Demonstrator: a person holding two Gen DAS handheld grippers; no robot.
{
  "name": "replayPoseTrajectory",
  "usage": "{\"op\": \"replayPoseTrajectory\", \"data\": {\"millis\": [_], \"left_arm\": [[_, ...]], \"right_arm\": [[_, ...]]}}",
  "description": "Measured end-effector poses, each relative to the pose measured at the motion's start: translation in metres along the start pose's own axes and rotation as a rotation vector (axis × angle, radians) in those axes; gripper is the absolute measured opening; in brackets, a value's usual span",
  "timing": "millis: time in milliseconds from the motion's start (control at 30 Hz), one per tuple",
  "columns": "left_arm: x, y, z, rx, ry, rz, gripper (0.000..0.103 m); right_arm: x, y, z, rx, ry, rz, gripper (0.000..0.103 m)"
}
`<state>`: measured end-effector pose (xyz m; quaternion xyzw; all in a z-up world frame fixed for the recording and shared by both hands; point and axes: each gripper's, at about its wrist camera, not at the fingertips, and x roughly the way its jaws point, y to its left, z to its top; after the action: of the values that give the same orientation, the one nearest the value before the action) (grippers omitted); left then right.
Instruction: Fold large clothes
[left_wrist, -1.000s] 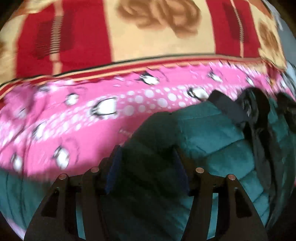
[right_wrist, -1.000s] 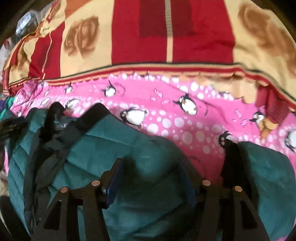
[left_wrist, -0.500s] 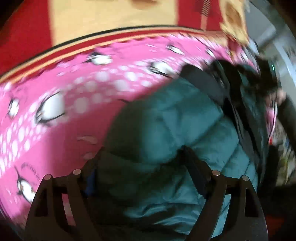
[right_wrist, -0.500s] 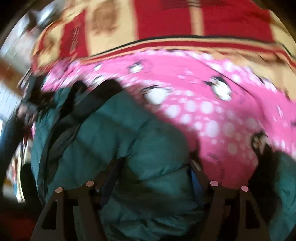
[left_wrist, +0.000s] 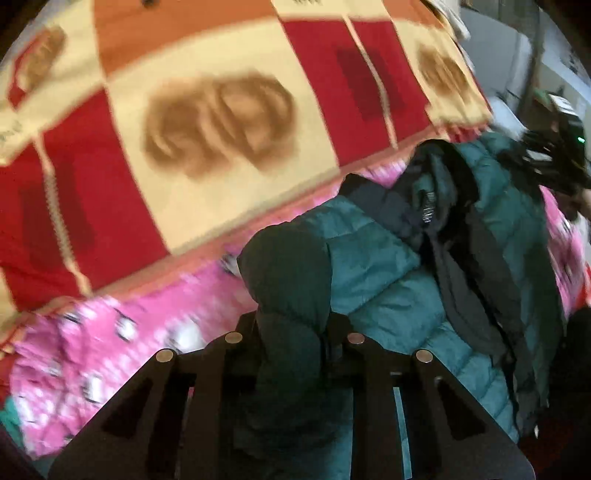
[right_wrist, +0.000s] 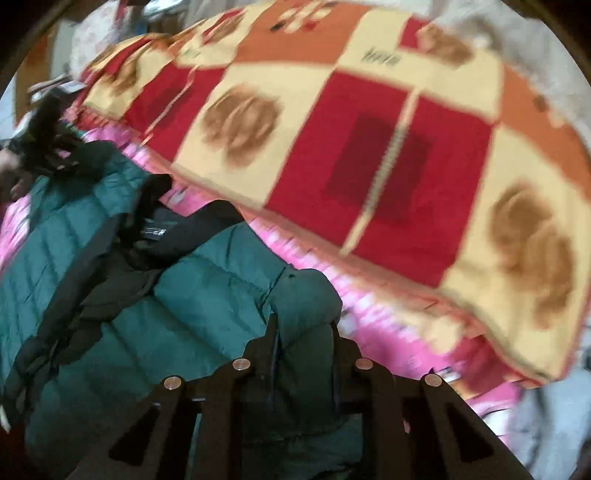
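A teal quilted puffer jacket with a black lining lies open on a bed. My left gripper is closing, and its pads pinch a bunched fold of teal fabric at the jacket's left shoulder. That fold stands up between the fingers, raised off the bed. In the right wrist view the same jacket spreads to the left, its black collar in the middle. My right gripper is closing too and squeezes a teal fold at the other shoulder.
A pink blanket with penguins lies under the jacket. Behind it is a red, cream and orange blanket with brown roses. A hand and a dark device show at the far edge of each view.
Both grippers stood wide around the jacket's shoulders and have closed on the fabric. Both have risen with it, and the views have rolled and show more of the rose blanket.
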<state>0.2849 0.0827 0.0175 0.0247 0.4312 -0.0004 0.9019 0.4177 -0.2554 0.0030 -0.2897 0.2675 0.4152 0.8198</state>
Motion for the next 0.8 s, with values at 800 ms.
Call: {"op": "replayPoseTrajectory", "data": {"millis": [800], "left_arm": [[0.017,-0.048,-0.044,-0.272,0.012,0.119,0.06]], "right_arm": [[-0.007,-0.003,-0.007,0.438,-0.034,0.151,0.046]]}}
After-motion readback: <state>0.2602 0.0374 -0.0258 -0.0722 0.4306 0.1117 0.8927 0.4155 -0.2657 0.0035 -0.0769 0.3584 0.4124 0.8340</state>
